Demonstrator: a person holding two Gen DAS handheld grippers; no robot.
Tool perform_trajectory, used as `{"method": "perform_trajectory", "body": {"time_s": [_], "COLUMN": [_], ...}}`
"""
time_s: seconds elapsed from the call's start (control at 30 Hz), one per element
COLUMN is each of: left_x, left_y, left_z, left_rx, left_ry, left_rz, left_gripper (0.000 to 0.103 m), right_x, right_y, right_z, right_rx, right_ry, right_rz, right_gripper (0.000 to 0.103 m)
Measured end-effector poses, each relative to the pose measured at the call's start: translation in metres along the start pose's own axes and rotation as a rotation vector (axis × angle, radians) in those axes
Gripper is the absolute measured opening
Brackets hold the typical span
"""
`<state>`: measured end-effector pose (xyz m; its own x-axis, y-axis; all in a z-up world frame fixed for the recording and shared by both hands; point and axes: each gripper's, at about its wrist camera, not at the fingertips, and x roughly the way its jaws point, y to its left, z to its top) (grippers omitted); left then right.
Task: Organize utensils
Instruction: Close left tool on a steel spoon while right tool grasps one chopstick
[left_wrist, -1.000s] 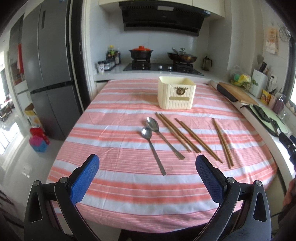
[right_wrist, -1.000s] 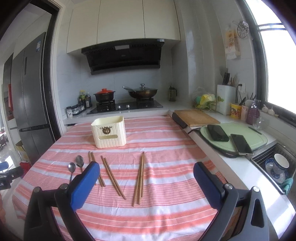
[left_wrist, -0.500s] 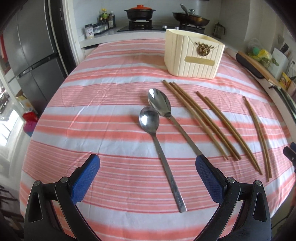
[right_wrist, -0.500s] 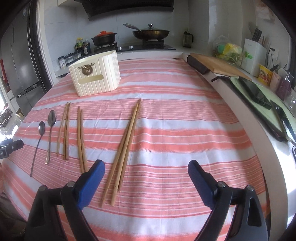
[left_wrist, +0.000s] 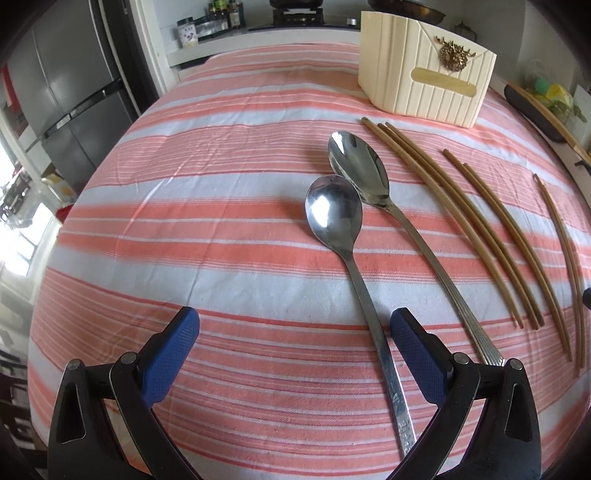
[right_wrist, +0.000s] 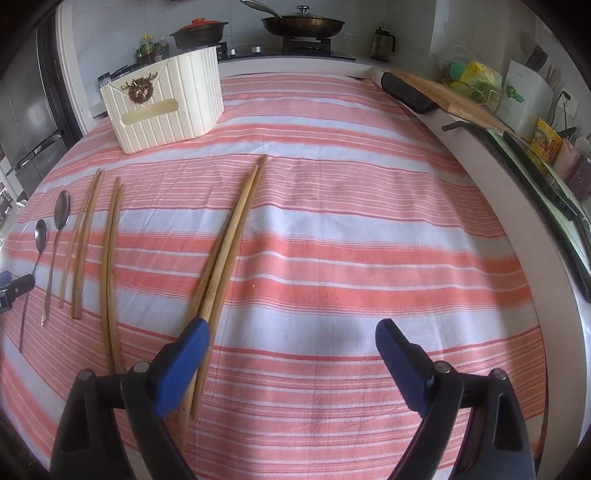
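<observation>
Your left gripper (left_wrist: 295, 339) hangs low over the striped cloth (left_wrist: 207, 192), jaws spread wide and nothing pinched. The small spoon (left_wrist: 341, 236) runs its handle down between your pads, closer to the right pad (left_wrist: 415, 354), and touches neither. The big spoon (left_wrist: 364, 175) lies just right of it, bowl a little farther up the table, its handle end slipping behind your right finger. Beyond that come two pairs of chopsticks (left_wrist: 476, 229), side by side, then a third pair (left_wrist: 565, 266) near the right edge of the view. The cream box (left_wrist: 417, 85) stands upright at the far end, just past the tips of the chopsticks.

Your right gripper (right_wrist: 291, 343) is spread too; its jaws have just eased in a touch, and there's bare cloth between them. The light pair (right_wrist: 232, 236) of chopsticks passes under your left pad (right_wrist: 181, 369), outside the gap. Left of that lie the darker pairs (right_wrist: 109, 258), then both spoons (right_wrist: 61, 218), all apart from one another. The box (right_wrist: 166, 99) sits at the far left of the table. At the left rim of that view, the tip of your left gripper (right_wrist: 14, 288) shows beside the spoon handles.
</observation>
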<state>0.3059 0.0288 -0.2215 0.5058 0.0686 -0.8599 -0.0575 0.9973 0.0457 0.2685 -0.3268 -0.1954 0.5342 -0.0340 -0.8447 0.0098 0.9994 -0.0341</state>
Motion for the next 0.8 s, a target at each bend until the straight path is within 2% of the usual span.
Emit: {"method": "perform_trajectory", "body": {"time_s": [0.1,0.17,0.27,0.43,0.6,0.8], "left_x": [0.001,0.003,0.005,0.007,0.014,0.023], "left_y": [0.000,0.001,0.001,0.003,0.018,0.028], "left_z": [0.001,0.003,0.005,0.008,0.018,0.030], "left_rx": [-0.002,-0.003,0.006,0.027,0.005,0.023], "left_ry": [-0.007,-0.009,-0.011,-0.012,0.027,0.080], "left_rz": [-0.010,-0.014,-0.017,-0.022,-0.033,-0.058], "left_gripper": [0.103,0.103,0.103,0.103,0.103,0.103], "right_x": [0.004,0.008,0.012,0.020,0.025,0.033], "right_y": [0.001,0.003,0.004,0.016,0.001,-0.006], "right_z": [0.001,0.004,0.009,0.014,0.026,0.037], "right_rx": [-0.001,-0.012,0.000,-0.067,-0.048,-0.033], "right_ry": [0.008,0.018,0.040,0.055,0.076,0.157], "right_rz": [0.014,-0.011,0.013,0.001,-0.057,-0.020], "right_gripper": [0.093,0.093,0.093,0.094,0.093,0.093]}}
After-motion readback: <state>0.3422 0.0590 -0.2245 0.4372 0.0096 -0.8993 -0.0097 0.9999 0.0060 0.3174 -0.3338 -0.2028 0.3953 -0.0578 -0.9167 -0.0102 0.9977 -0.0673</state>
